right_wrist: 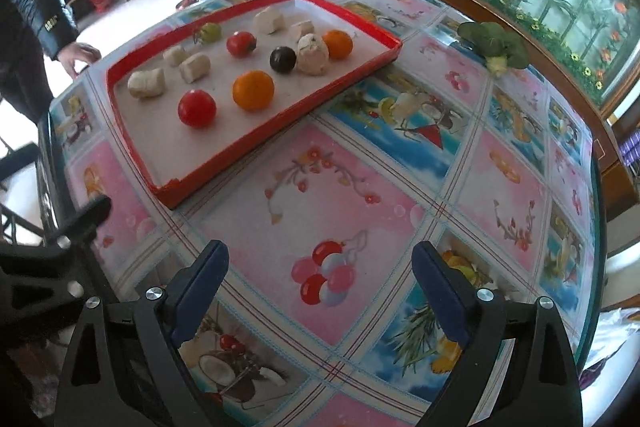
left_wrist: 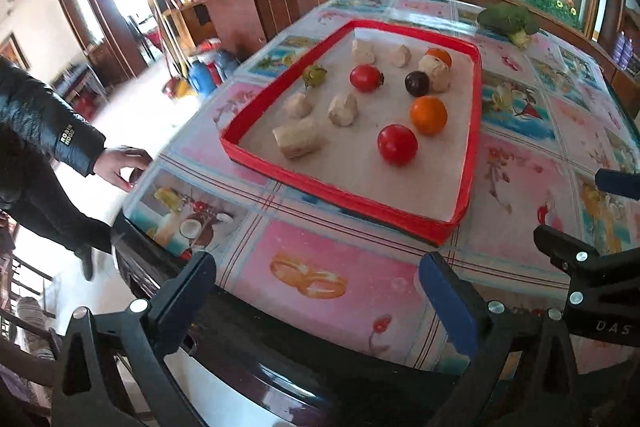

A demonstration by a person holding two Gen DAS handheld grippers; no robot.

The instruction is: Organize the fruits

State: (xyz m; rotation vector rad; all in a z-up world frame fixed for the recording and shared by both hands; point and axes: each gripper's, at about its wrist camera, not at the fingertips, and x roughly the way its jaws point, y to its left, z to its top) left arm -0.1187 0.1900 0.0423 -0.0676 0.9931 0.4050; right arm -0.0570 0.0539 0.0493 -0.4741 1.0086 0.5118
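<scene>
A red-rimmed tray (left_wrist: 460, 219) (right_wrist: 168, 193) lies on the patterned table. In it are two red tomatoes (left_wrist: 397, 145) (right_wrist: 197, 108), two oranges (left_wrist: 428, 115) (right_wrist: 253, 90), a dark plum (left_wrist: 417, 83) (right_wrist: 282, 59), a green fruit (left_wrist: 314, 75) (right_wrist: 210, 32) and several pale chunks (left_wrist: 298, 138) (right_wrist: 146, 83). My left gripper (left_wrist: 316, 291) is open and empty above the table's near edge, short of the tray. My right gripper (right_wrist: 320, 279) is open and empty over the tablecloth, to the right of the tray. The right gripper's fingers (left_wrist: 568, 251) show in the left wrist view.
A broccoli head (left_wrist: 509, 19) (right_wrist: 496, 47) lies on the table beyond the tray. A person in a dark jacket rests a hand (left_wrist: 124, 167) (right_wrist: 80, 53) on the table's left edge. A wall mural and wooden cabinets stand behind.
</scene>
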